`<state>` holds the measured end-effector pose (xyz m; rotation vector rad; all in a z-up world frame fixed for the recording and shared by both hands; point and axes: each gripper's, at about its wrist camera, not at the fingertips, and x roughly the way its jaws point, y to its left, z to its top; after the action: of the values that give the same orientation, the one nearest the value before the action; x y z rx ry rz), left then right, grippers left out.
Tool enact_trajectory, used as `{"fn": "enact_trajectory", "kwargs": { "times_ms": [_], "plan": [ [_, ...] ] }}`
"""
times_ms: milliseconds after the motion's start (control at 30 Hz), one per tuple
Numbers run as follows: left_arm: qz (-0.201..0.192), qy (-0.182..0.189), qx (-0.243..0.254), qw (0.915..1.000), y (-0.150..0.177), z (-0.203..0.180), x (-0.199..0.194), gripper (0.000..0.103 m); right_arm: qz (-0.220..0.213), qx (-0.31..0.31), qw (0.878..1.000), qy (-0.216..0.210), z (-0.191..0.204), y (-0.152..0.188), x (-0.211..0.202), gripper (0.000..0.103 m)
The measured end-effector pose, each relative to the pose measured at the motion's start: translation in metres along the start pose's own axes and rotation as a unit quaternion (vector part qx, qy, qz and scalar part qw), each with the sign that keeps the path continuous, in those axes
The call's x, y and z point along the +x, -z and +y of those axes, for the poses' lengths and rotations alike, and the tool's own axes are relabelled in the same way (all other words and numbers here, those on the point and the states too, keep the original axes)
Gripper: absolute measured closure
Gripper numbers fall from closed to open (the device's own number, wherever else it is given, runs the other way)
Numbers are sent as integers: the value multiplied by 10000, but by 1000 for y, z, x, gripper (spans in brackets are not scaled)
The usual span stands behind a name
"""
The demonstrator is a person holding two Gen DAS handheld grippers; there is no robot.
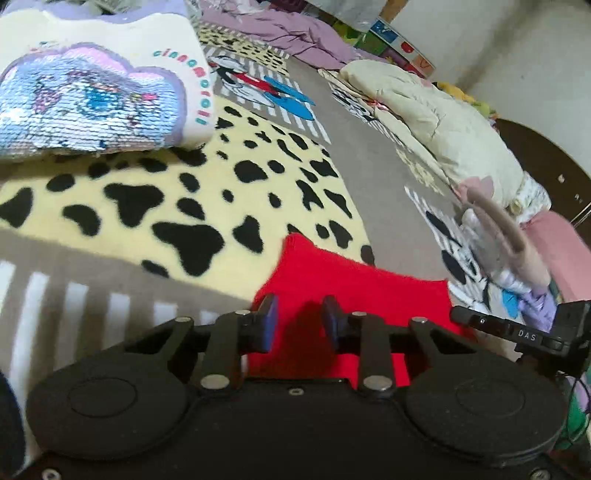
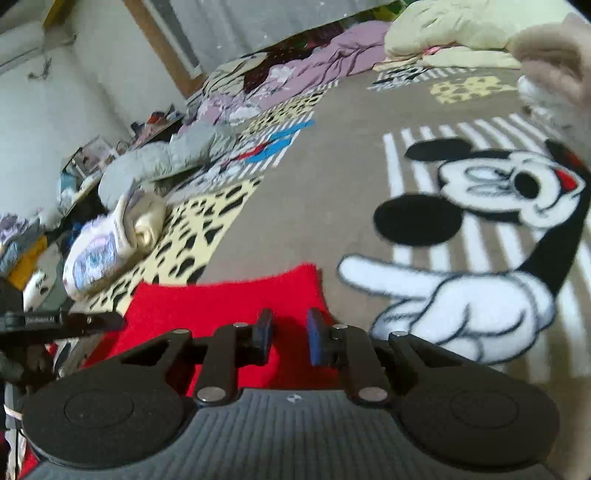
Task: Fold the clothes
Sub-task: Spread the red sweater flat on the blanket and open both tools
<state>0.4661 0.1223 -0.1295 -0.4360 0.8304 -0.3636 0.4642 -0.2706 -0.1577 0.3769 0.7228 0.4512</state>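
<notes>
Red knit garment [image 1: 354,291] lies flat, long axis across lower frame; left gripper [image 1: 300,321] and right gripper [image 2: 289,332] hover low above it, jaws parted, empty.

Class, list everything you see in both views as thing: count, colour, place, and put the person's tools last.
Red garment: one, red, flat on the blanket under both tongs.
Sequin top: one, white and lilac, folded, far left.
Blanket: one, taupe with cartoon prints, under everything.
Lilac bedding: one heap, far edge.
Cream quilt: one, cream, right side.
Grey quilt: one, grey, left edge.
Left tongs: open, over the garment.
Right tongs: open, over the garment.
</notes>
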Motion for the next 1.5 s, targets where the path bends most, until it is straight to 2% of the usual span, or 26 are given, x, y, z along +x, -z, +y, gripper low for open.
{"fn": "enact_trajectory", "kwargs": {
  "times_ms": [100,167,233,300,333,400,433,500,600,700,800,900,1000,1033,1100,1167,1200,1233,1267,1300,1367,1433,1500],
  "plan": [
    [-129,42,77,9999,1,-5,-5,74,-129,-16,9999,20,3,-2,-9,79],
    [-269,103,235,9993,1,-15,-10,74,-192,-315,9993,28,14,-3,-13,79],
    [-346,312,257,9986,0,-20,-13,71,-134,-528,9984,170,21,-3,-12,78],
    [-88,-49,186,9998,1,-19,-4,68,72,-589,9971,468,18,-4,1,78],
    [29,-270,217,9994,4,-15,2,71,129,-572,9969,533,14,0,5,78],
    [-18,-141,124,9998,4,-11,-2,71,163,-552,9967,574,13,-3,2,78],
    [-50,-126,111,9998,2,-12,-10,70,75,-641,9960,612,18,-5,-5,76],
    [-318,-205,289,9989,3,-18,-35,61,-127,-727,9957,564,27,-6,-21,75],
    [-523,-117,221,9983,17,-18,-72,60,-240,-809,9958,364,42,3,-43,75],
    [-614,-229,319,9973,40,-24,-102,60,-186,-1106,9932,311,68,28,-63,75],
    [-668,-253,528,9961,77,-35,-129,60,-117,-1326,9910,122,95,56,-82,74],
    [-673,-270,713,9948,118,-46,-154,62,-21,-1754,9843,-176,134,98,-101,74],
    [-496,-127,792,9955,161,-52,-168,64,117,-2213,9738,-515,170,147,-119,74],
    [-407,-127,856,9954,176,-54,-171,64,260,-2303,9711,-569,178,164,-121,70],
    [-163,-505,1173,9917,208,-58,-168,65,530,-2560,9639,-498,189,200,-124,62],
    [-408,-856,1728,9804,231,-65,-168,64,365,-3012,9527,-178,200,227,-134,62],
    [-442,-926,1754,9791,232,-71,-171,66,313,-3154,9484,-77,206,231,-141,63],
    [-502,-968,1773,9781,233,-76,-175,68,156,-3144,9492,-43,210,233,-150,62],
    [-676,-886,1762,9780,235,-80,-182,68,-10,-3028,9530,44,208,234,-158,57],
    [-808,-826,1755,9777,237,-84,-186,67,-66,-2968,9546,258,205,237,-161,54],
    [-702,-927,1810,9766,246,-87,-182,64,-118,-2874,9556,636,197,241,-166,53],
    [-500,-1306,2208,9652,260,-91,-165,62,30,-2700,9614,532,189,241,-172,53],
    [-547,-1510,2393,9576,260,-107,-168,62,-152,-2615,9628,658,187,241,-185,53]
  ]
}}
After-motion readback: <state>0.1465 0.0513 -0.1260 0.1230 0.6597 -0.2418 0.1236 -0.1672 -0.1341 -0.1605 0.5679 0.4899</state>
